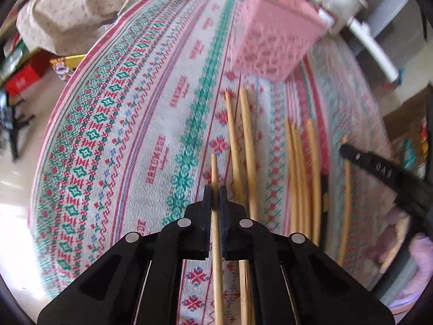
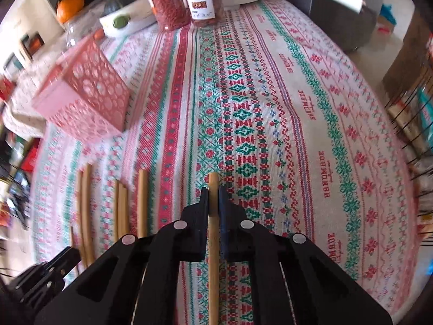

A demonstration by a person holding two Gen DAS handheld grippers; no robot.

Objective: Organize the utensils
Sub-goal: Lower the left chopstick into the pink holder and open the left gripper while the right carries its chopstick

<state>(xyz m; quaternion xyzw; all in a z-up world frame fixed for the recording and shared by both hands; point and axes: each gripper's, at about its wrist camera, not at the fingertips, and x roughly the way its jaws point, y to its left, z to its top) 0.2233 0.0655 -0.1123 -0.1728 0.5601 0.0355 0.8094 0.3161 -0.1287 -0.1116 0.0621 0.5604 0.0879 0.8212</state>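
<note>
My left gripper [image 1: 215, 195] is shut on one wooden chopstick [image 1: 216, 257], held above the patterned tablecloth [image 1: 130, 140]. Several more chopsticks [image 1: 245, 146] lie loose on the cloth ahead and to the right. A pink perforated holder [image 1: 273, 40] stands beyond them. My right gripper [image 2: 215, 196] is shut on another chopstick [image 2: 213, 265], with its blunt end sticking past the fingertips. In the right wrist view the loose chopsticks [image 2: 86, 205] lie at lower left and the pink holder [image 2: 86, 97] stands at upper left. The right gripper's body [image 1: 384, 173] shows at the right edge of the left wrist view.
Two jars of dried food [image 2: 186, 2] and a white appliance [image 2: 127, 21] stand at the table's far end. A white pot with a handle [image 1: 349, 8] stands behind the pink holder. A cloth-covered chair [image 1: 70, 8] is off the table's far left edge.
</note>
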